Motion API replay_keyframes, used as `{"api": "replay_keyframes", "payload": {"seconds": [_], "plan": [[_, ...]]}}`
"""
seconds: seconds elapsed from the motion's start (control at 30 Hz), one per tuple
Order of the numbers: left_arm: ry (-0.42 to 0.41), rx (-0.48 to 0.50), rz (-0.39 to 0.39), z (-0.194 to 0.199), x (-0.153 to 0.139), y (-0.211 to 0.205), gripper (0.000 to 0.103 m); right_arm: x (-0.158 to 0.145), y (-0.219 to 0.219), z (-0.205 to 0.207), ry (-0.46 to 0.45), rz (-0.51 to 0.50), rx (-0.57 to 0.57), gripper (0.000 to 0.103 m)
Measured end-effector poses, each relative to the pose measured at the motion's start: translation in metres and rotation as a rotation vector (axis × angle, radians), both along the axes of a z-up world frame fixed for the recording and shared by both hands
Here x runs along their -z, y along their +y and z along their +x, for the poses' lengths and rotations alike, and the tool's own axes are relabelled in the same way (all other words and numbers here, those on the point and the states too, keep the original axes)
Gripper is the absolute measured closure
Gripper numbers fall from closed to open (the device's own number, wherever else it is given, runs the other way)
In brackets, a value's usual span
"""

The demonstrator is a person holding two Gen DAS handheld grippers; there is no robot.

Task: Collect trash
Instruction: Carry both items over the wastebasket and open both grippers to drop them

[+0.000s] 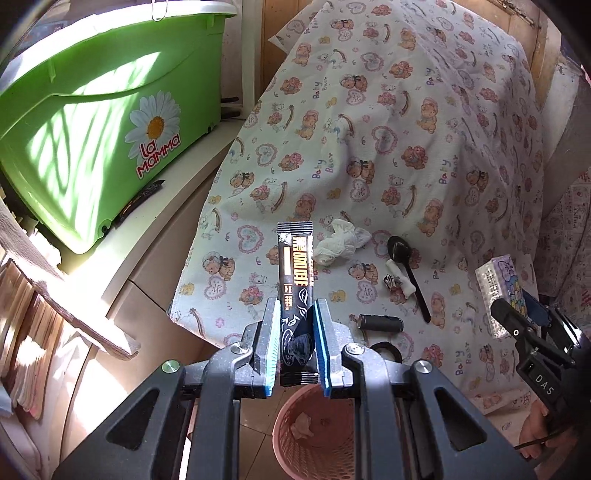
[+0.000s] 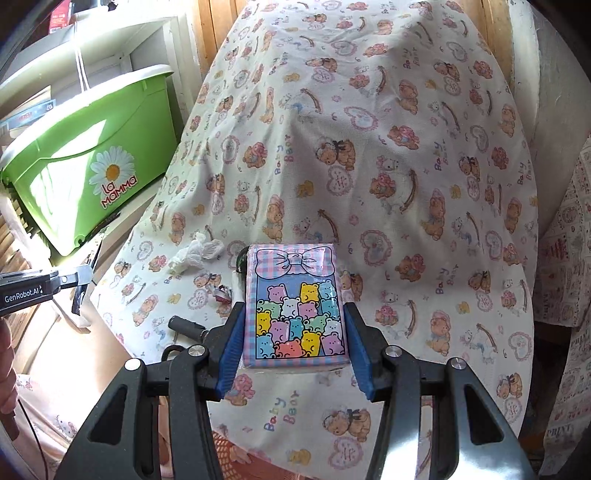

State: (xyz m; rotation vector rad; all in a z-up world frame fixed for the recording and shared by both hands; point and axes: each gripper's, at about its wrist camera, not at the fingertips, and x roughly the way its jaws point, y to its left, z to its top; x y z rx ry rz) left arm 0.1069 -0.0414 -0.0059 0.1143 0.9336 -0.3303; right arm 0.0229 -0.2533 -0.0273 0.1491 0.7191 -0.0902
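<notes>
My left gripper [image 1: 295, 314] is shut on a black stick sachet [image 1: 295, 273] with orange print, held upright over a pink mesh basket [image 1: 317, 439] that has a crumpled scrap inside. My right gripper [image 2: 293, 325] is shut on a tissue pack [image 2: 297, 310] printed with coloured bears, lifted above the bear-print cloth [image 2: 369, 166]; the same tissue pack [image 1: 498, 291] shows at the right of the left wrist view. On the cloth lie a crumpled white tissue [image 1: 341, 242], a black plastic spoon [image 1: 408, 273], a small foil wrapper [image 1: 391, 282] and a dark cylinder [image 1: 380, 323].
A green plastic tub [image 1: 96, 122] with a daisy label stands at the left on a pale cabinet top [image 1: 173, 206]. Stacked papers [image 1: 26, 321] fill the lower left. A wooden wall [image 2: 214, 33] rises behind the cloth-covered mound. A second patterned cloth [image 2: 565, 280] hangs at the right.
</notes>
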Motion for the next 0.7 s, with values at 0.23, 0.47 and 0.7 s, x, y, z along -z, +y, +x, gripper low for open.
{"api": "replay_keyframes", "payload": {"seconds": [0.23,0.47,0.7], "plan": [[-0.043,0.001,-0.025,-0.044,-0.015,0.014,0.086,-0.016,0.030,-0.046,-0.066,0.051,-0.051,0.049],[-0.022,0.003,-0.037,-0.070,0.008,0.016,0.086,-0.004,0.054,-0.080,-0.039,0.094,-0.100,0.049],[0.159,-0.029,-0.040,-0.058,0.062,0.024,0.086,0.022,0.074,-0.077,0.056,0.087,-0.175,0.049]]}}
